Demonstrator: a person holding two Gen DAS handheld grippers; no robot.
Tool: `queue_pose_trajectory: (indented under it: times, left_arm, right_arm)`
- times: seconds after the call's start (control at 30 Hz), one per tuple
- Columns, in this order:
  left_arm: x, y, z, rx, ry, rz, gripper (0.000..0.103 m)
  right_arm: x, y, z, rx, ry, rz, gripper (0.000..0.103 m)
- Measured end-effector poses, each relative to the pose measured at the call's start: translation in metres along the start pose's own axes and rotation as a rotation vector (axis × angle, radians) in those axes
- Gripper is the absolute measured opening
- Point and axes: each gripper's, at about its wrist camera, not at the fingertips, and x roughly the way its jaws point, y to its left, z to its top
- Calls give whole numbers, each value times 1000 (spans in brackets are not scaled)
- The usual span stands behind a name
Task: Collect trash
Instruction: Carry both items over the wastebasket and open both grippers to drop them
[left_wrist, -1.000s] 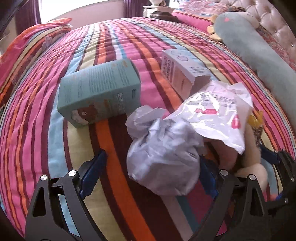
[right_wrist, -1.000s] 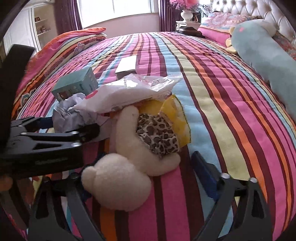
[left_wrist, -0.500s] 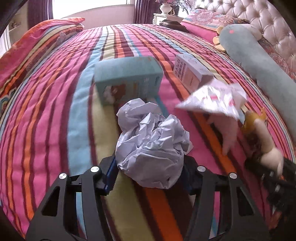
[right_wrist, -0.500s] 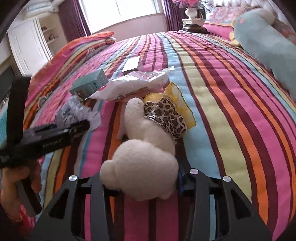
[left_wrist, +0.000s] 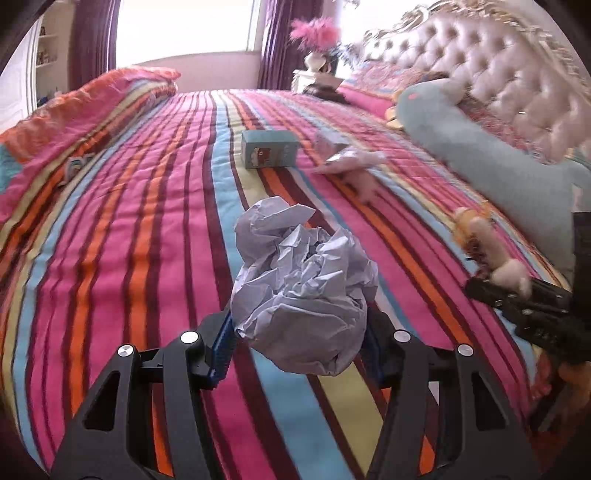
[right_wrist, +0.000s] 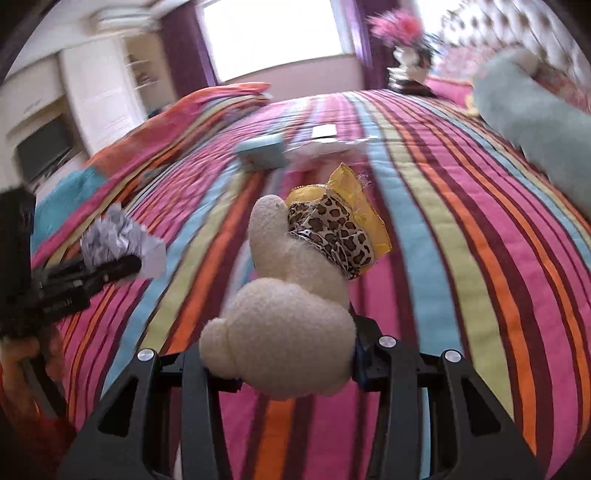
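My left gripper (left_wrist: 299, 341) is shut on a crumpled ball of white paper (left_wrist: 303, 284) and holds it above the striped bedspread (left_wrist: 147, 229). My right gripper (right_wrist: 291, 363) is shut on a cream plush toy (right_wrist: 284, 325) with a leopard-print and yellow cloth, lifted off the bed. The paper ball also shows in the right wrist view (right_wrist: 114, 236), and the plush toy in the left wrist view (left_wrist: 491, 251). A teal box (left_wrist: 269, 148), a pale pink box (left_wrist: 328, 142) and a white plastic wrapper (left_wrist: 351, 160) lie farther up the bed.
A long grey-green plush pillow (left_wrist: 480, 147) lies along the tufted headboard (left_wrist: 498, 66) at right. A folded orange and pink quilt (left_wrist: 74, 110) lies at the left. A vase with pink flowers (left_wrist: 314, 55) stands on a nightstand at the back.
Both grippers have closed on their objects and lifted back from the pile: the left with the paper ball, the right with the plush toy. The boxes and wrapper now lie farther away.
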Motion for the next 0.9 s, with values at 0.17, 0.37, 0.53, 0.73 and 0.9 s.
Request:
queue_pose_trajectory:
  times: [0.17, 0.37, 0.53, 0.73, 0.9]
  left_arm:
    - [-82, -27, -76, 35, -25, -44, 55]
    - [-131, -69, -185, 58, 91, -82, 55]
    - [-116, -91, -268, 64, 265, -46, 55]
    - [-51, -100, -338, 79, 508, -3, 55]
    - [-20, -100, -372, 76, 639, 5, 55]
  right_arm:
    - [-60, 32, -71, -87, 27, 62, 40]
    - [-117, 69, -153, -127, 132, 160, 40]
    - [-117, 88, -222, -100, 298, 195, 40]
    - [-64, 94, -291, -98, 510, 116, 40]
    - [-29, 92, -317, -89, 644, 77, 40]
